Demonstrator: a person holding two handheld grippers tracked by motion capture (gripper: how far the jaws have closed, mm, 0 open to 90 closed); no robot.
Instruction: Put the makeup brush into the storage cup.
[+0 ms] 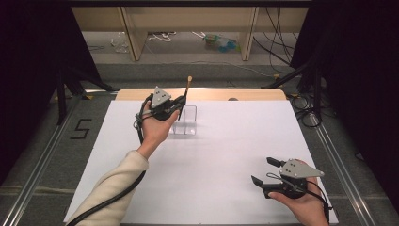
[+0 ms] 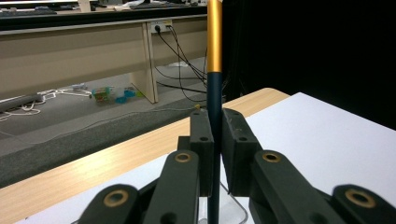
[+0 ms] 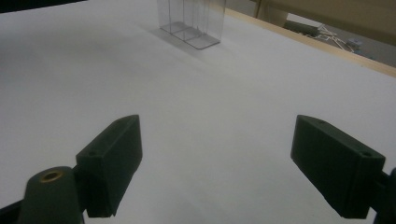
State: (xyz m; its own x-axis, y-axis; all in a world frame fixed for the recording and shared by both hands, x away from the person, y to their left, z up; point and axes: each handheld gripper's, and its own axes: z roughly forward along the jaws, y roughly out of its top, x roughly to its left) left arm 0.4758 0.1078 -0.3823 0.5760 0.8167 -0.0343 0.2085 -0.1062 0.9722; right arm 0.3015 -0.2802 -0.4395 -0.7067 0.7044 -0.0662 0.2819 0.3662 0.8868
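Tabletop scene, seen from above and along both grippers. White sheet (image 1: 211, 160) covers most of the table (image 1: 263, 94), whose pale wood edge shows as a strip along the far side. Beyond it lies grey carpet, then a light wooden bench (image 1: 188, 28) with cables (image 1: 277, 37) and small clutter on the floor beneath; dark curtains close the room at both sides. Metal rails (image 1: 42, 155) run along the floor to left and right of the table, and a figure "5" (image 1: 81, 128) is marked on the carpet at the left.

Left gripper (image 1: 178, 106) is held near the far edge of the sheet, its jaws pressed together on a brush (image 2: 214, 116): a dark handle with a gold ferrule, standing upright between the pads in the left gripper view, its pale tip (image 1: 189, 79) rising past the table edge in the high view. Clear box (image 1: 185, 120), with inner dividers, stands on the sheet just beside and below this gripper; the handle's lower end is over the box's rim.

Right gripper (image 1: 263, 172) rests low at the near right of the sheet, well apart from the box, jaws spread wide with nothing between them but bare white sheet.
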